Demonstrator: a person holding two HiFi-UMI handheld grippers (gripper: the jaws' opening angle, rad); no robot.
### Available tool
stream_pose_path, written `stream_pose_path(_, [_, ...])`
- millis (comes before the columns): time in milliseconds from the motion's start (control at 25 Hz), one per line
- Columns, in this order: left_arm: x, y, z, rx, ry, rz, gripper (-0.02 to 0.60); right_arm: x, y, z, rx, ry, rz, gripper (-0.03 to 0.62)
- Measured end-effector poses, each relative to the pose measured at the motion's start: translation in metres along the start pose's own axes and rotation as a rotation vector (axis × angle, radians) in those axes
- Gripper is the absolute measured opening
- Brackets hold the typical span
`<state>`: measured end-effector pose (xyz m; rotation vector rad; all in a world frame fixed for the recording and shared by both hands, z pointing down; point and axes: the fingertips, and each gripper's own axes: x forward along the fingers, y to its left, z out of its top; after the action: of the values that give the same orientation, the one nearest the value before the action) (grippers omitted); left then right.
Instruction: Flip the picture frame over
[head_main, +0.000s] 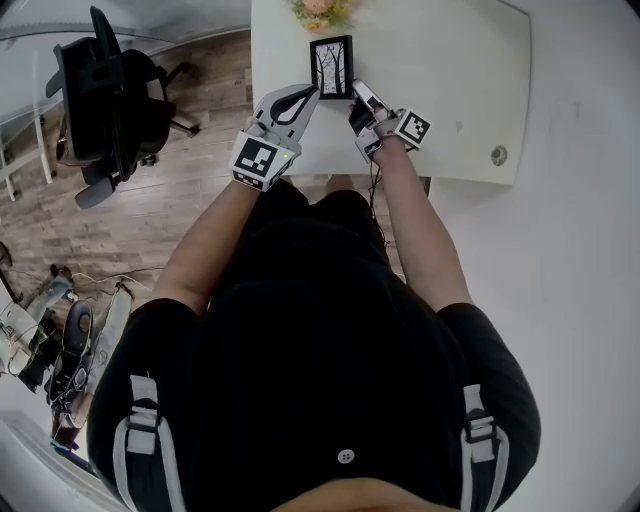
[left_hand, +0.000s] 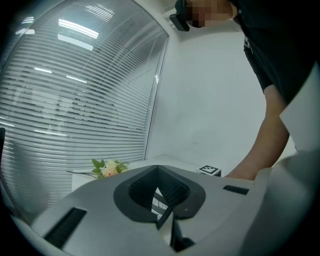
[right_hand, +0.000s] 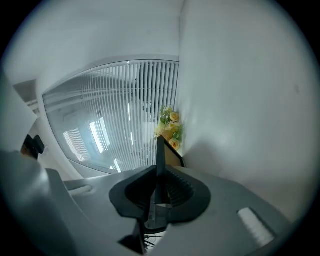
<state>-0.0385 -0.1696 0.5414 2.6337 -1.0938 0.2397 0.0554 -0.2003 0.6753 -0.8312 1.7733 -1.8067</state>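
- The picture frame is on the white table, just on the person's side of the flowers. Its tree print faces up, so the flip is not yet done.
- The right gripper holds the frame's edge on the side away from the flowers. Its jaws are narrow and clamped on this thin edge.
- The left gripper is at the other corner far from the flowers, tips drawn together. Whether they nip that corner I cannot tell.
- Risk, in my judgement: the hold is on a thin edge only, so the frame may swing or slip out during the turn.
- It may also sweep into the flowers, which are very near.
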Motion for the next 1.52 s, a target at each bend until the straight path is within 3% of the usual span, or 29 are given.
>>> stream_pose_path(160, [0.0, 0.0, 0.004, 0.003, -0.004, 0.003, 0.002, -0.004, -0.001, 0.005, -0.06, -0.002, -0.048, 0.054])
stream_pose_path(320, [-0.001, -0.001, 0.007, 0.011, 0.001, 0.009, 0.002, -0.01, -0.004, 0.009, -0.177, 0.003, -0.157, 0.054])
stream_pose_path(640, [0.001, -0.001, 0.007, 0.014, -0.005, 0.009, 0.002, -0.012, -0.014, 0.011, -0.217, 0.002, -0.21, 0.054])
stream_pose_path(880, [-0.003, 0.001, 0.007, 0.013, 0.0, 0.016, 0.002, -0.011, -0.003, 0.009, -0.247, 0.015, -0.205, 0.054])
stream_pose_path(1040, [-0.007, 0.003, 0.017, 0.022, 0.014, 0.03, 0.002, -0.01, 0.032, 0.011, -0.285, 0.016, -0.155, 0.054])
stream_pose_path(1280, [-0.014, 0.003, 0.043, 0.032, -0.001, 0.013, 0.002, -0.01, 0.104, 0.014, -0.513, 0.067, -0.081, 0.054])
stream_pose_path(1520, [-0.033, -0.011, 0.072, 0.051, -0.031, -0.016, 0.002, -0.019, 0.195, 0.003, -0.906, 0.104, -0.047, 0.054])
